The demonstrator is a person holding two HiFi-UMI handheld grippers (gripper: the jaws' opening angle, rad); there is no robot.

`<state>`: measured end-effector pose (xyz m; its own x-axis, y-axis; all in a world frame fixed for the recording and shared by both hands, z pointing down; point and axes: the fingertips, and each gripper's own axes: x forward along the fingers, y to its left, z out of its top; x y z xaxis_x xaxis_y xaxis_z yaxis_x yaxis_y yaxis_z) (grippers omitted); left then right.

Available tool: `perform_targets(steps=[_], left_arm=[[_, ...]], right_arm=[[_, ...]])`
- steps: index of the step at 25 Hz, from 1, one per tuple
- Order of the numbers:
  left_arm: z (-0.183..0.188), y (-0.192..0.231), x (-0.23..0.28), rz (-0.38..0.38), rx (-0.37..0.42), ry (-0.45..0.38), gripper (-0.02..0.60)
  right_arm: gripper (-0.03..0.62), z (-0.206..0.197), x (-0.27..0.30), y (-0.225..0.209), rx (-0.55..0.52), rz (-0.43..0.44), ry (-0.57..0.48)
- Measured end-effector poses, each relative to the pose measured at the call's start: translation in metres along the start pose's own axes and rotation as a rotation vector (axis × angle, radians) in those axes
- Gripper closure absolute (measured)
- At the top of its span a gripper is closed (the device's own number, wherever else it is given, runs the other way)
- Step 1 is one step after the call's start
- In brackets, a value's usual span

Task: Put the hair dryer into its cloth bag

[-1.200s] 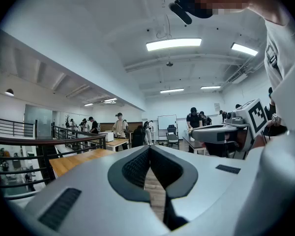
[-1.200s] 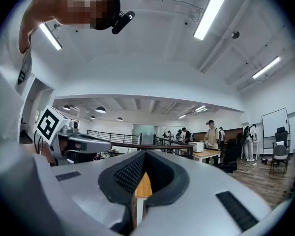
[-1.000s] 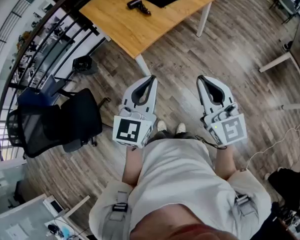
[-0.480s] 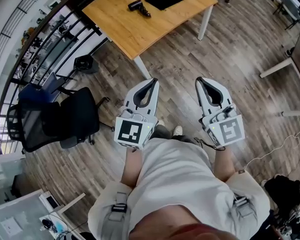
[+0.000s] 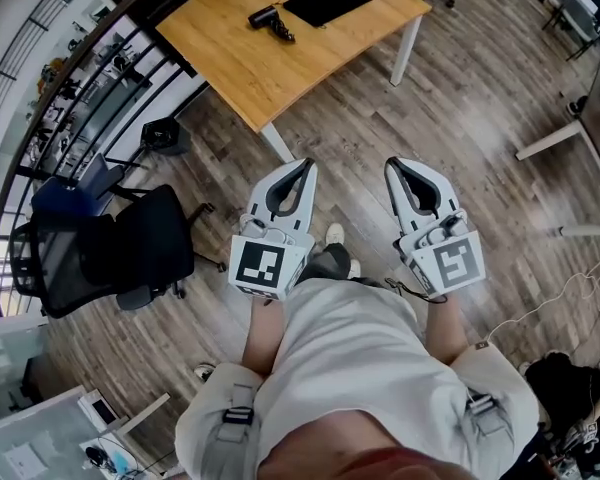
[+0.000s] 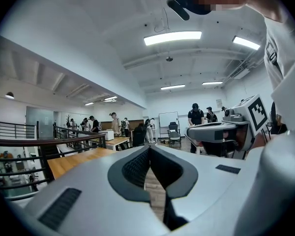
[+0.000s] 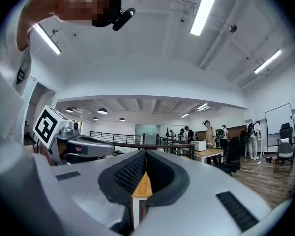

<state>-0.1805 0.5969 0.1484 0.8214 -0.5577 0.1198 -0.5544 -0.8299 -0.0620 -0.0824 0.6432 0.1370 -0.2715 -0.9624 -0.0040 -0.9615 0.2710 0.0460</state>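
A black hair dryer [image 5: 268, 20] lies on the wooden table [image 5: 270, 63] far ahead, next to a flat black cloth bag [image 5: 328, 0]. My left gripper [image 5: 305, 164] and right gripper [image 5: 392, 165] are held side by side at waist height over the floor, well short of the table. Both are shut with nothing between the jaws. In the left gripper view the left gripper [image 6: 148, 148] points level across the room; in the right gripper view the right gripper [image 7: 144, 154] points toward the table [image 7: 143, 185].
A black office chair [image 5: 120, 248] stands at the left by a dark railing [image 5: 90, 78]. White table legs [image 5: 405, 40] stand ahead. Another desk's legs [image 5: 555, 138] and cables [image 5: 550, 298] lie at the right. Several people stand at distant desks [image 6: 113, 140].
The person has walked forward: the table and chair have slid slightly lower-left in the head view, and a foot has stepped ahead. Both grippers stay shut and empty.
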Motion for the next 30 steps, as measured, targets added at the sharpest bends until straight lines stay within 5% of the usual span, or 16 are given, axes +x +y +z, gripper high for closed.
perform_targets(steps=[30], left_arm=[[-0.005,0.119,0.112,-0.085,-0.029,-0.006,0.563]], right_arm=[[0.572,-0.013,0.139,-0.059,-0.049,-0.107,0.101]])
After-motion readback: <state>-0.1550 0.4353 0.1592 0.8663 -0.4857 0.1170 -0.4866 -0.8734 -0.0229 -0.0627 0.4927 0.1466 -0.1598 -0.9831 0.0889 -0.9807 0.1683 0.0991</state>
